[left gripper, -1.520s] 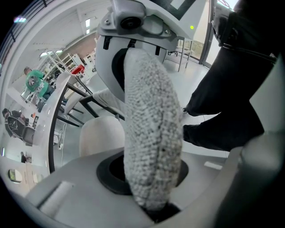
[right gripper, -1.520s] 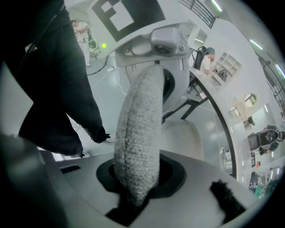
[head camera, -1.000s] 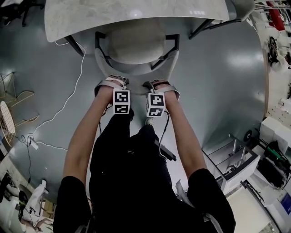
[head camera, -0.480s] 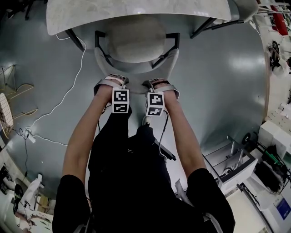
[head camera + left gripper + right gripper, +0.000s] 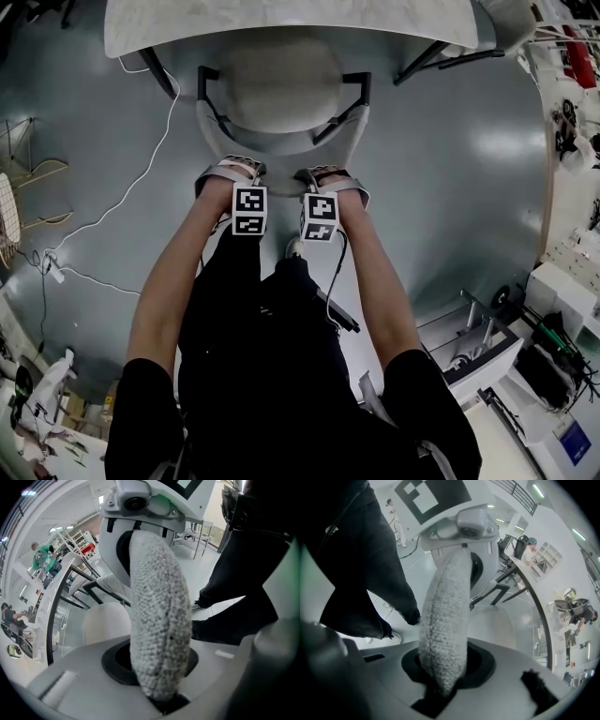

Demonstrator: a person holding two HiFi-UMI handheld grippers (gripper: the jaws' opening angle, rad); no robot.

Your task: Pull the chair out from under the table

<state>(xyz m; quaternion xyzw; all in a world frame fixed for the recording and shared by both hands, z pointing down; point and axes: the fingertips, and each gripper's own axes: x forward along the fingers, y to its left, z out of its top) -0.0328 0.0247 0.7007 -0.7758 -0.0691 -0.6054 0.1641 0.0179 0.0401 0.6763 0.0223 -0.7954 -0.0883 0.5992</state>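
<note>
Chair (image 5: 281, 84) partly under table (image 5: 281, 23), glossy grey floor (image 5: 450, 187); left hand-held gripper (image 5: 230, 171), right hand-held gripper (image 5: 330, 174) tight on backrest (image 5: 281, 155)

Open floor (image 5: 450, 187) lies either side of the chair (image 5: 281, 84); a white cable (image 5: 167, 141) trails at left. The desk (image 5: 281, 19) blocks beyond, the person's legs (image 5: 253, 309) stand close behind.

The counter (image 5: 281, 19) ran off the head view at 12 o'clock. Its near edge met the far rim of the chair (image 5: 281, 84) seat, so whether that rim lay beneath it could not be told. In that view the bodies of the left tool (image 5: 230, 169) and right tool (image 5: 330, 174) hid their own jaws. In each gripper view the grey tool body swallowed the backrest's lower end. People (image 5: 44, 557) at 9 o'clock in the left gripper view were too small to make out.
</note>
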